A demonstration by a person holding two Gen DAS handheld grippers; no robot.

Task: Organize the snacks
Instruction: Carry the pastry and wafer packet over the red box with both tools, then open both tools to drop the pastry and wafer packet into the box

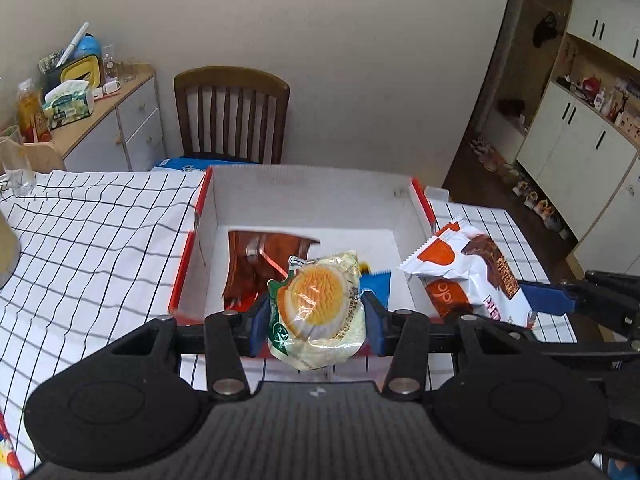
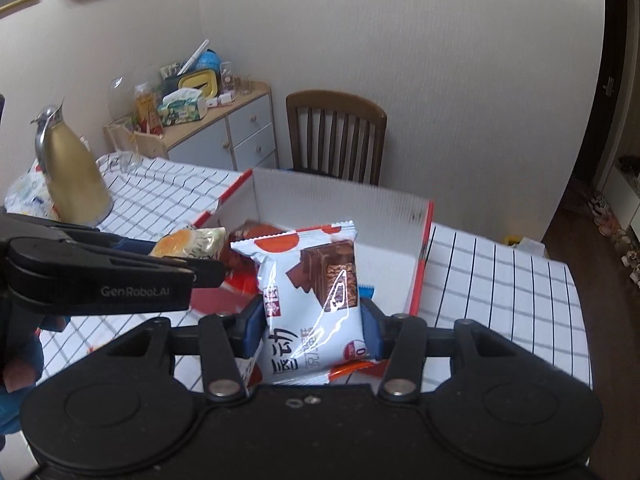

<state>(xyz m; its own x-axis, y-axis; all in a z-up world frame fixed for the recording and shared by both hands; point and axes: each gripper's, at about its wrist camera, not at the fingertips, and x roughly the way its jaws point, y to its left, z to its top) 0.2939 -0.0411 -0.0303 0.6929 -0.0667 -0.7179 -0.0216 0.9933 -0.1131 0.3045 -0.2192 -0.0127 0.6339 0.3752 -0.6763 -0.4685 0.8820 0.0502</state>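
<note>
My left gripper (image 1: 316,320) is shut on a clear-wrapped round yellow pastry (image 1: 318,304) and holds it over the near edge of a white box with red rims (image 1: 308,196). My right gripper (image 2: 314,328) is shut on a white and orange chocolate wafer packet (image 2: 316,296), held over the same box (image 2: 340,204). The pastry also shows in the right wrist view (image 2: 188,244), and the wafer packet in the left wrist view (image 1: 472,276). Inside the box lie a brown packet (image 1: 260,264) and a blue packet (image 1: 378,284).
The box stands on a table with a white, black-lined checked cloth (image 1: 88,232). A gold thermos jug (image 2: 74,172) stands at the table's left. A wooden chair (image 1: 232,116) and a cluttered side cabinet (image 1: 116,120) are behind the table.
</note>
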